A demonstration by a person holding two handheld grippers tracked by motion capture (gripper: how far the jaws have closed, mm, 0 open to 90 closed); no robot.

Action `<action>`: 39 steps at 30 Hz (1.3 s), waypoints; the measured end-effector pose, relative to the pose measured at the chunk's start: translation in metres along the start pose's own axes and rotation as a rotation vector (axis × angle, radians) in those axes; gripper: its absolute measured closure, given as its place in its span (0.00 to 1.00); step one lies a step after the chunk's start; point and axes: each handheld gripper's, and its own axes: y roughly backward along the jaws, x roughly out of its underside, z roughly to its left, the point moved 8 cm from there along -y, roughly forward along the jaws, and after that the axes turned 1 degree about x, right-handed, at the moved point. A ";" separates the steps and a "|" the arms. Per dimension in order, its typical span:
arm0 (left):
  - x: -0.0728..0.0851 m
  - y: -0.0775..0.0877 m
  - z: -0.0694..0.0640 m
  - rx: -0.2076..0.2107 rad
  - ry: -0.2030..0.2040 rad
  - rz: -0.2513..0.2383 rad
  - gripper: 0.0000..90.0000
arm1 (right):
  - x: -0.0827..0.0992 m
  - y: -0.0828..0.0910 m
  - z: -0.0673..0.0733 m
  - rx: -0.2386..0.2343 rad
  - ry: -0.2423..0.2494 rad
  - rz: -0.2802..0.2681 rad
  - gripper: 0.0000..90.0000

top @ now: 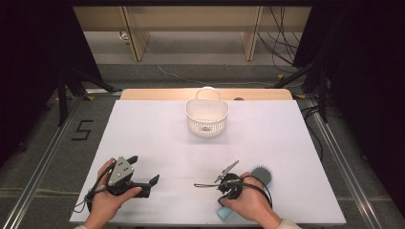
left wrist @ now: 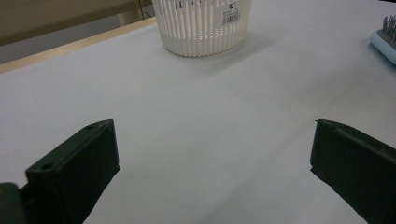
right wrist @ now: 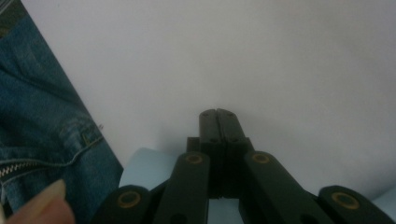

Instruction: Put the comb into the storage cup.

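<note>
- The white basket (top: pixel 207 116) at 12 o'clock has a sticker, print too tiny to read.
- Left gripper (top: pixel 144 172): jaws spread wide, nothing between them.
- Right gripper (right wrist: pixel 217 113): jaws pressed together above the blue hairbrush (top: pixel 261 175), at 5 o'clock.

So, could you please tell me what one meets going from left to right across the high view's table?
Left gripper → basket → right gripper → hairbrush.

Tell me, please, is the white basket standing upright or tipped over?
Upright: the white basket sits flat on the table with its rim and handle up.
</note>
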 end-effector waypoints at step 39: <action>-0.001 0.000 -0.002 0.006 -0.007 -0.001 0.01 | 0.097 0.044 -0.043 0.029 -0.240 0.143 1.00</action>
